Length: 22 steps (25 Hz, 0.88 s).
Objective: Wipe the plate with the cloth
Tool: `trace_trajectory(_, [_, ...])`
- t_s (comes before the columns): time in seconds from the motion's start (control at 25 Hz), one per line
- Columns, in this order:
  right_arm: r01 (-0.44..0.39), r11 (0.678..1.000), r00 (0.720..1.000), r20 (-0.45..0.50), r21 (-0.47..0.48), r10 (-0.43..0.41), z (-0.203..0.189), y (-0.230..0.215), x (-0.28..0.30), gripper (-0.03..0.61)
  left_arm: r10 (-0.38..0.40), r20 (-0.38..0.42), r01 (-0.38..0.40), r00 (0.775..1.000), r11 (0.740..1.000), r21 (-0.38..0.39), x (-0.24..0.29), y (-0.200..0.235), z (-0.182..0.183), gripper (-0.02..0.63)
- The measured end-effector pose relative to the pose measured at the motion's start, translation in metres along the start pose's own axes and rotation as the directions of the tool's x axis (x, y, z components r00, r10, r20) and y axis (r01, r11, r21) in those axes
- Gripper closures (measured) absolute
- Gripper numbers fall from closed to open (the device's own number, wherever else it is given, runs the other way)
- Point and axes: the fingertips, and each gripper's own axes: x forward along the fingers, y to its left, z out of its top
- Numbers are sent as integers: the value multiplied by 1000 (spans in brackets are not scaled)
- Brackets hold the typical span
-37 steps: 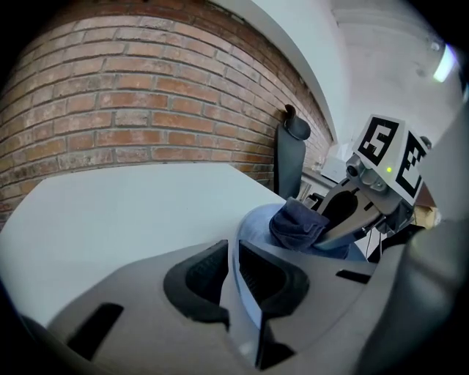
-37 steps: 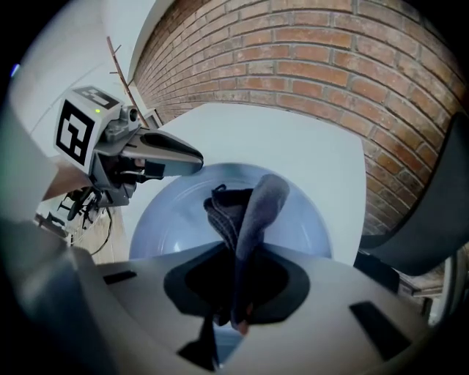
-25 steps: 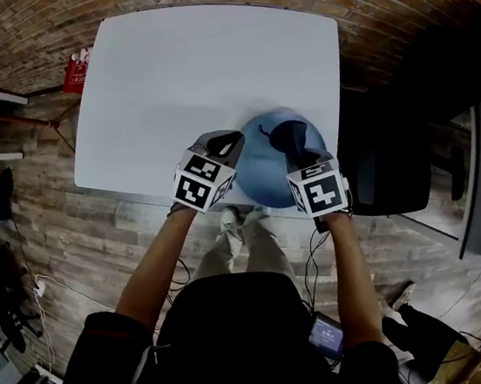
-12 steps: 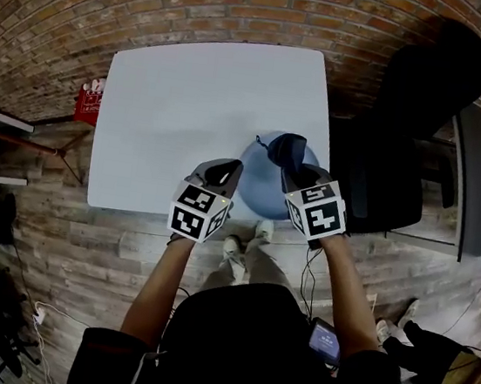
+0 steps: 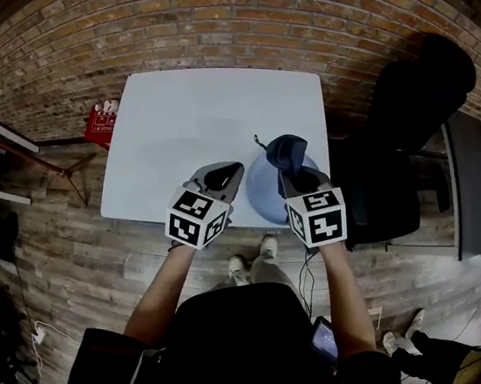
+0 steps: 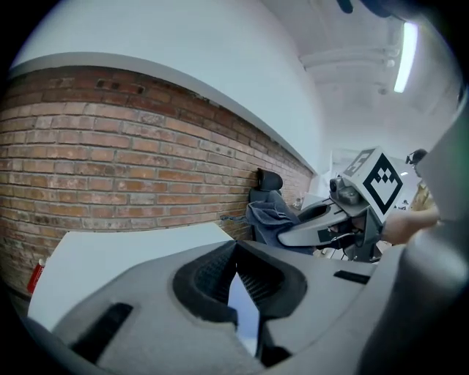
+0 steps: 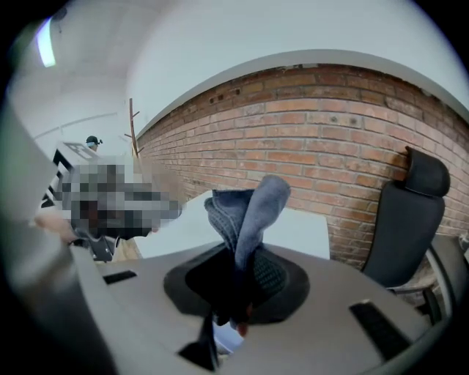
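You're clamping the left gripper (image 5: 222, 176) on the left rim of the blue plate (image 5: 262, 191), which is sitting at the near right corner of the white table (image 5: 190, 110). With the right gripper (image 5: 301, 184) you're pinching the dark cloth (image 5: 286, 153) tight, its bunch hanging over the plate's far side, contact unclear. You're likely beginning the wipe; next, press the cloth down and sweep while the left steadies.

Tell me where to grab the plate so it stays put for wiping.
Take the plate by its thin left rim, coming in from the left: a shallow round dish offers only its edge. The left gripper is shut there, leaving the face free for the right gripper's cloth.
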Motion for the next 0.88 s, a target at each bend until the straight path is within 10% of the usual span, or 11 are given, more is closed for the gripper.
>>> trace_trajectory(0.88, [91,994,976,205,-61,-77,52,27,-71,517,-12,223,0,975,998,55,-51,-43,71,594])
